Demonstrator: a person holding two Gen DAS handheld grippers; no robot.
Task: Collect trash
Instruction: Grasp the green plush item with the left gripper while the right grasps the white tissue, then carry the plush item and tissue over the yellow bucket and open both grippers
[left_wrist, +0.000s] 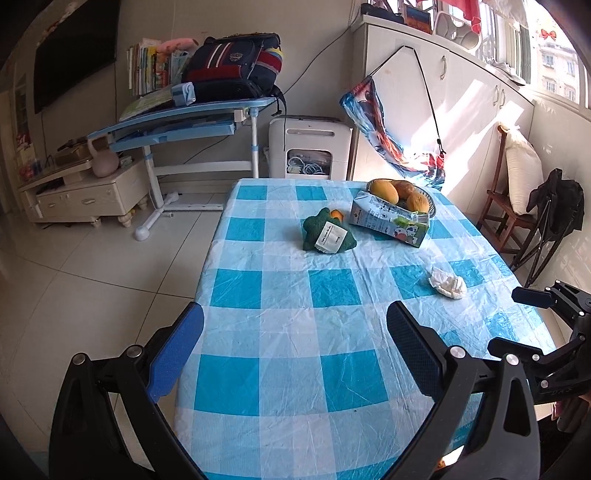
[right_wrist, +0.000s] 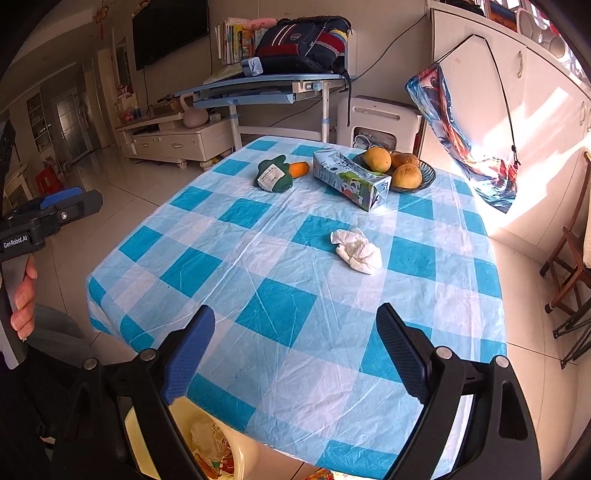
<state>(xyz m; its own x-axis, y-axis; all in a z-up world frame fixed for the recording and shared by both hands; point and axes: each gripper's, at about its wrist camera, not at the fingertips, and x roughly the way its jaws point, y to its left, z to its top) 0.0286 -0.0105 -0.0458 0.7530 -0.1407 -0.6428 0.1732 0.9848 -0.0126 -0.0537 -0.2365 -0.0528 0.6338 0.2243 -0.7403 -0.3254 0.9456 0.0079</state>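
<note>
The crumpled tissue (right_wrist: 356, 250) lies loose on the checked tablecloth (right_wrist: 258, 302), at about one o'clock from the right gripper (right_wrist: 295, 354) and well apart from its spread, empty jaws; in the left wrist view it sits at about two o'clock, right of centre. It is a soft white wad, folded and puffy, likely to squash flat and slip if pinched at an edge, so the sound approach would be to bring the right gripper over it, straddle the thickest part of the lump, press lightly toward the cloth and close without catching the thin plastic-looking sheet beneath, which is wrinkled and could lift with it. Beyond the tissue, at twelve o'clock, a milk carton (right_wrist: 351, 179) lies on its side, a stiff printed box touching the dark ribbed fruit bowl (right_wrist: 428, 181) with its smooth rounded fruit; it may be trash too, though that is only a guess. To its left rests a plush carrot toy (right_wrist: 275, 173), felt-like green with a paper tag. The left gripper (left_wrist: 295, 350) also stands wide open, holding nothing. Below the table edge, at seven o'clock in the right wrist view, a pale yellow bin (right_wrist: 236, 458) already holds scraps, the likely drop point.
</note>
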